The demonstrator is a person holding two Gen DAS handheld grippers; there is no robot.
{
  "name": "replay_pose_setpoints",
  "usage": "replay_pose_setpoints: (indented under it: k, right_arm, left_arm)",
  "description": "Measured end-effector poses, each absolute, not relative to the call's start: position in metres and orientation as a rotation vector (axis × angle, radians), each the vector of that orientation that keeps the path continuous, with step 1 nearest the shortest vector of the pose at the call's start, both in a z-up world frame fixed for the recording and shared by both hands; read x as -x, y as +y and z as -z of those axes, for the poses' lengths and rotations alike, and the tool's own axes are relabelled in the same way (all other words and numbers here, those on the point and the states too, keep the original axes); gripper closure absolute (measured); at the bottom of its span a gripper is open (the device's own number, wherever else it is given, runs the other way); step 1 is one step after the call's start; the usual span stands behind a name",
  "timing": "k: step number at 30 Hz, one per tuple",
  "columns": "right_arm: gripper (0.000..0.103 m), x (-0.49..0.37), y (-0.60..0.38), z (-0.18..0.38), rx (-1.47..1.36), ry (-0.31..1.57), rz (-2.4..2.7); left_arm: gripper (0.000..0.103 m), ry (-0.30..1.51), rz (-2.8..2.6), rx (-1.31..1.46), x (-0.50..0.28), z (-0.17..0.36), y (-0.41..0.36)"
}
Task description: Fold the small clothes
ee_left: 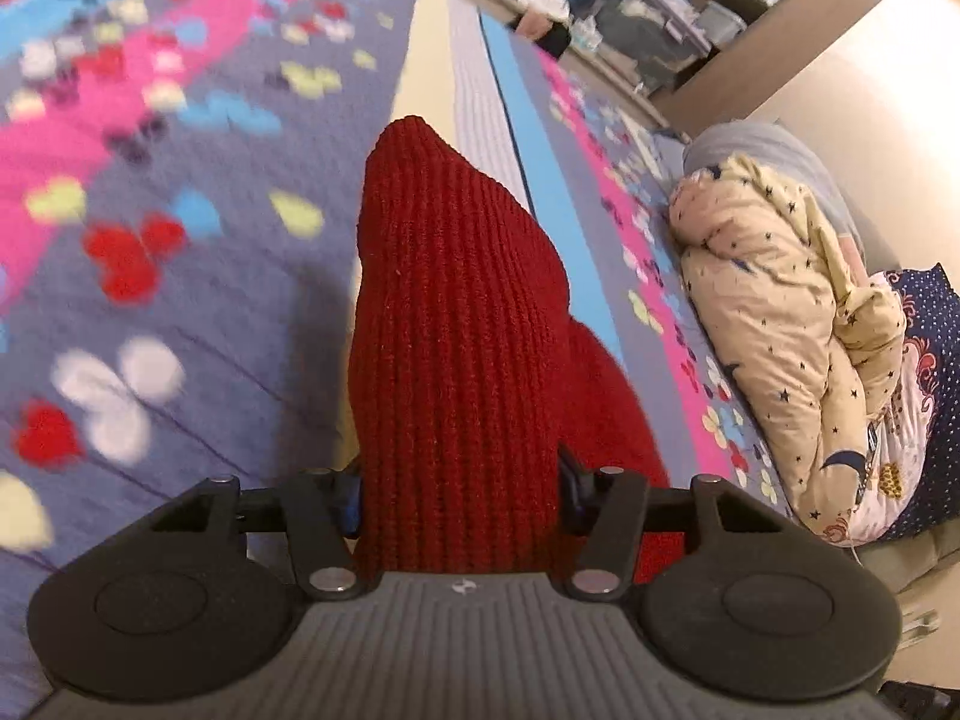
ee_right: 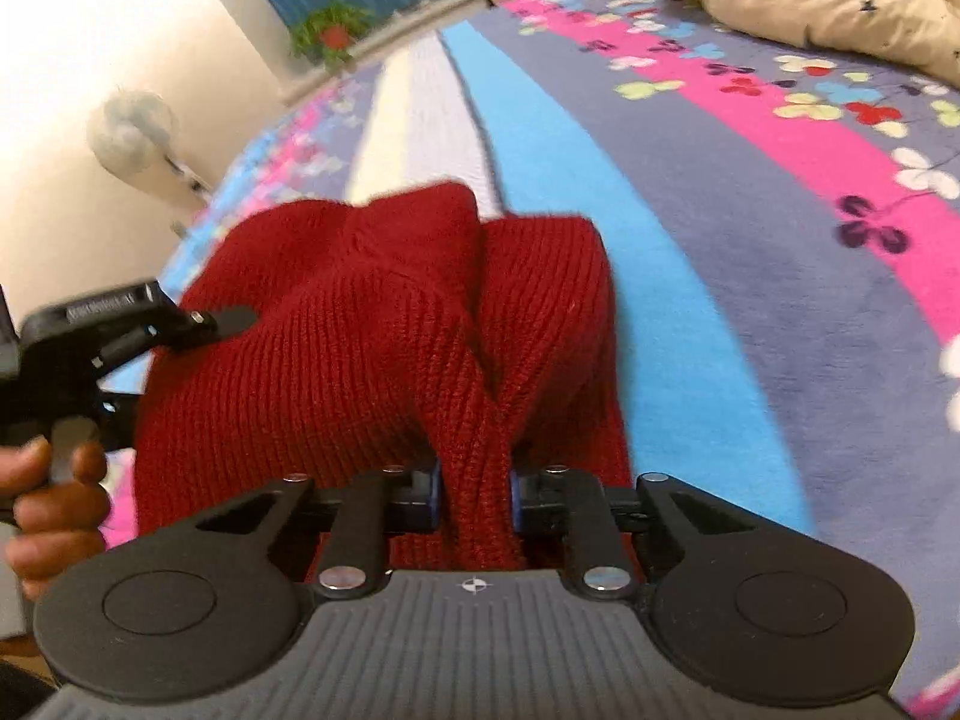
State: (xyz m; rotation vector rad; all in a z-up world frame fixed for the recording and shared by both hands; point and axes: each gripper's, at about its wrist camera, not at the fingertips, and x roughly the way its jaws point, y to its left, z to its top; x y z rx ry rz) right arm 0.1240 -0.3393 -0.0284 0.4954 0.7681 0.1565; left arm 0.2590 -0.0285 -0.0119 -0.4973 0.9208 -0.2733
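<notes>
Bedspread (ee_right: 750, 312): striped, butterfly-printed, taken as landmark; spread flat across both views.

Bundled quilt (ee_left: 774, 324): cream, star-printed, heaped at the bedspread's far edge, well apart from the work.

Red knitted garment (ee_right: 372, 348): lifted above the bedspread's middle stripes, bunched, with a deep crease down its centre; no finished fold is seen. Folding is judged barely begun: laying flat, folding and setting aside remain.

Left gripper (ee_left: 459, 504): jaws closed partway on a broad band of the garment (ee_left: 456, 324), above the bedspread.

Right gripper (ee_right: 474, 495): jaws pinched narrowly on a gathered ridge of the knit.
</notes>
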Motion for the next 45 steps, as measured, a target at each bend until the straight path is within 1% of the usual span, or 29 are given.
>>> replay_pose_setpoints:
  k: [3,6,8,10,11,12,13,15,18,20,21,22,24,26,27,28,29,30,31,33,35,37,39,42,45]
  right_arm:
    - [0.085,-0.127,-0.314,0.021,-0.469,0.73,-0.257]
    - [0.085,-0.132,-0.284,0.023,-0.423,0.74,-0.361]
    - [0.085,-0.135,-0.265,0.025,-0.386,0.747,-0.411]
    - [0.085,-0.14,-0.252,0.031,-0.359,0.775,-0.415]
    - [0.084,-0.144,-0.248,0.034,-0.352,0.806,-0.403]
    - [0.082,-0.147,-0.245,0.04,-0.359,0.843,-0.394]
    - [0.08,-0.148,-0.244,0.043,-0.375,0.856,-0.387]
    - [0.08,-0.148,-0.243,0.043,-0.374,0.861,-0.358]
    - [0.079,-0.146,-0.244,0.042,-0.392,0.866,-0.35]
    - [0.079,-0.142,-0.242,0.041,-0.378,0.864,-0.347]
    - [0.079,-0.142,-0.241,0.042,-0.365,0.861,-0.346]
    - [0.079,-0.142,-0.239,0.042,-0.353,0.859,-0.343]
    - [0.078,-0.143,-0.235,0.044,-0.339,0.863,-0.333]
    - [0.075,-0.139,-0.234,0.047,-0.33,0.872,-0.329]
    - [0.07,-0.135,-0.232,0.044,-0.295,0.866,-0.315]
    - [0.061,-0.132,-0.231,0.041,-0.255,0.86,-0.302]
    - [0.056,-0.128,-0.23,0.037,-0.22,0.847,-0.291]
    - [0.049,-0.123,-0.23,0.034,-0.192,0.835,-0.281]
    - [0.046,-0.118,-0.23,0.03,-0.164,0.825,-0.27]
    - [0.044,-0.105,-0.232,0.02,-0.117,0.8,-0.256]
    - [0.038,-0.088,-0.235,0.009,-0.09,0.758,-0.245]
    - [0.022,-0.067,-0.238,-0.004,-0.083,0.703,-0.225]
    - [0.013,-0.043,-0.24,-0.015,-0.089,0.643,-0.196]
    - [0.008,-0.005,-0.237,-0.023,-0.068,0.576,-0.141]
    - [0.004,0.018,-0.23,-0.025,-0.08,0.52,-0.125]
  left_arm:
    - [0.041,0.893,0.249,0.467,-0.255,-0.007,0.006]
    - [0.04,0.899,0.225,0.442,-0.253,-0.012,0.046]
    - [0.035,0.932,0.205,0.46,-0.254,-0.004,0.07]
    - [0.029,1.004,0.139,0.471,-0.255,0.01,0.091]
    - [0.028,1.04,0.07,0.437,-0.253,0.015,0.099]
    - [0.023,1.065,0.008,0.371,-0.249,0.015,0.105]
    - [0.019,1.037,0.001,0.314,-0.238,0.009,0.109]
    - [0.022,0.969,0.013,0.23,-0.211,-0.005,0.111]
    - [0.023,0.873,0.101,0.141,-0.164,-0.02,0.1]
    - [0.023,0.84,0.189,0.09,-0.139,-0.015,0.083]
    - [0.022,0.832,0.221,0.047,-0.129,-0.004,0.074]
    - [0.022,0.856,0.24,-0.019,-0.125,0.013,0.064]
    - [0.021,0.984,0.221,-0.167,-0.125,0.05,0.045]
    - [0.02,0.958,0.186,-0.141,-0.123,0.044,0.042]
    - [0.02,0.932,0.174,-0.119,-0.12,0.037,0.042]
    - [0.019,0.902,0.159,-0.105,-0.115,0.031,0.042]
    - [0.019,0.872,0.137,-0.101,-0.109,0.025,0.043]
    - [0.018,0.853,0.111,-0.106,-0.104,0.021,0.042]
    - [0.017,0.839,0.083,-0.112,-0.096,0.016,0.041]
    - [0.017,0.818,0.048,-0.101,-0.082,0.007,0.038]
    - [0.013,0.783,0.027,-0.087,-0.061,-0.004,0.032]
    - [0.011,0.739,-0.008,-0.084,-0.041,-0.019,0.023]
    - [0.011,0.7,-0.042,-0.067,-0.02,-0.029,0.017]
    - [0.011,0.679,-0.034,-0.001,0.007,-0.037,0.01]
    - [0.011,0.691,-0.054,0.043,0.024,-0.029,0.004]
